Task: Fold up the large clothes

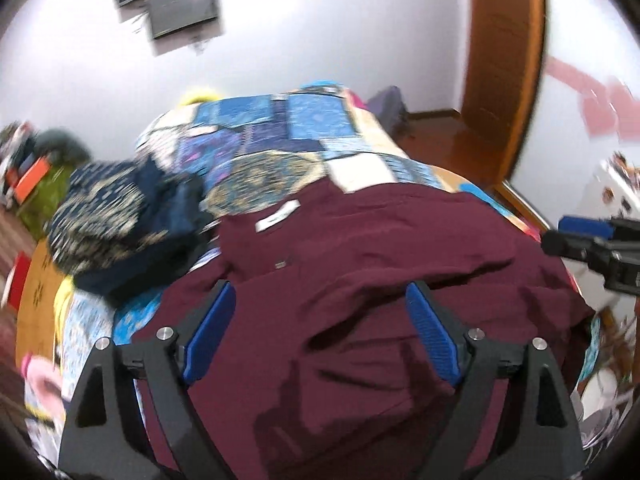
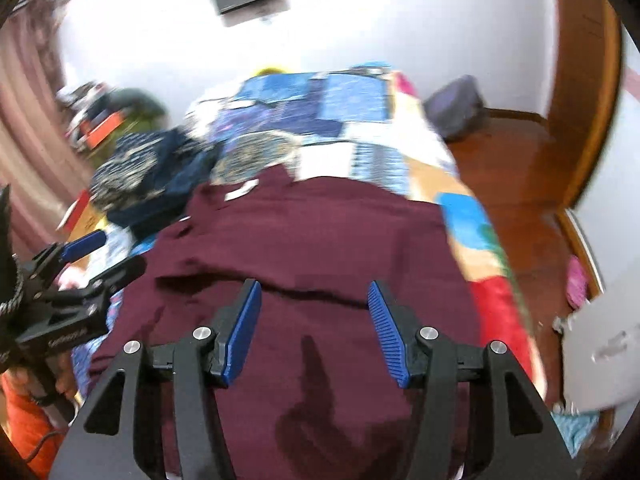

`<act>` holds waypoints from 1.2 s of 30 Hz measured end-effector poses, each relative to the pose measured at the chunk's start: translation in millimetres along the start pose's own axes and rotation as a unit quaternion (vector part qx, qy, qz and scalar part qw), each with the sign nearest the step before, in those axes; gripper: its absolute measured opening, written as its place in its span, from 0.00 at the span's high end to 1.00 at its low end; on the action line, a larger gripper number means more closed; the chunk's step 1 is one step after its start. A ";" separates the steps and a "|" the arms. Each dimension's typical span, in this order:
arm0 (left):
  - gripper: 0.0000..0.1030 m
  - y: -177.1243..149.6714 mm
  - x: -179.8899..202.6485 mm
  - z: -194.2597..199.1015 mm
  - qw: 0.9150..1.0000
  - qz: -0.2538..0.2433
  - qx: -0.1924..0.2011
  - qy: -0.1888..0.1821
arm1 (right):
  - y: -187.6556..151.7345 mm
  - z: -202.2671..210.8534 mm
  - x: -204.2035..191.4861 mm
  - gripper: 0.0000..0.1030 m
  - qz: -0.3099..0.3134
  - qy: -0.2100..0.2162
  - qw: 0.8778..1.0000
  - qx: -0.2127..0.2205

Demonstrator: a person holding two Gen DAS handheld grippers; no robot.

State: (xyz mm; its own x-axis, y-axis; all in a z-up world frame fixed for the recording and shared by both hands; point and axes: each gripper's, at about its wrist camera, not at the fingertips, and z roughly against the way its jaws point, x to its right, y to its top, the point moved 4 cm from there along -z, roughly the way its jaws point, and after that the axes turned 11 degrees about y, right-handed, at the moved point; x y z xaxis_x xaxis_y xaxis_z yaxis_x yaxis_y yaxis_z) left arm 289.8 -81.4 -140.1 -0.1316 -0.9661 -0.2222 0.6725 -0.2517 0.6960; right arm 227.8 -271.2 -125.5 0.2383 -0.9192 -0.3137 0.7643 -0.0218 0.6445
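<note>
A maroon garment (image 1: 360, 264) lies spread on the bed over a blue patchwork quilt (image 1: 280, 128), with a white label near its far edge. It also shows in the right wrist view (image 2: 320, 240). My left gripper (image 1: 320, 292) is open and empty above the garment's near part. My right gripper (image 2: 314, 288) is open and empty above the garment too. The right gripper shows at the right edge of the left wrist view (image 1: 576, 240). The left gripper shows at the left edge of the right wrist view (image 2: 100, 256), jaws apart.
A crumpled dark blue patterned garment (image 1: 120, 216) lies on the bed's left side, also in the right wrist view (image 2: 152, 172). A wooden door (image 1: 504, 60) and wooden floor (image 2: 508, 160) are to the right. A purple bag (image 2: 456, 108) sits on the floor.
</note>
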 end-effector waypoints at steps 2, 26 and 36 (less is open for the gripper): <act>0.15 4.4 22.4 -8.5 1.000 -0.030 -0.002 -0.008 | -2.0 4.8 20.3 0.50 -0.021 -0.018 1.000 0.005; 0.90 36.3 47.8 -83.8 0.998 -0.017 -0.044 -0.038 | -27.4 -4.1 85.7 0.50 -0.121 -0.017 0.992 -0.021; 0.96 24.1 -113.5 -19.8 0.982 0.190 0.003 0.001 | -6.2 -7.9 72.0 0.50 -0.100 -0.018 0.995 -0.004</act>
State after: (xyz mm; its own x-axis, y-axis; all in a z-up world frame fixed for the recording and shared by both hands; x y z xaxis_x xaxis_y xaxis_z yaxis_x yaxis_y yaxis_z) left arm 335.3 23.3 -111.7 0.1292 -0.9902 0.0531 0.6680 0.1265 0.7334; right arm 244.9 -334.1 -157.6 0.0595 -0.9102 -0.4098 0.7988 -0.2028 0.5664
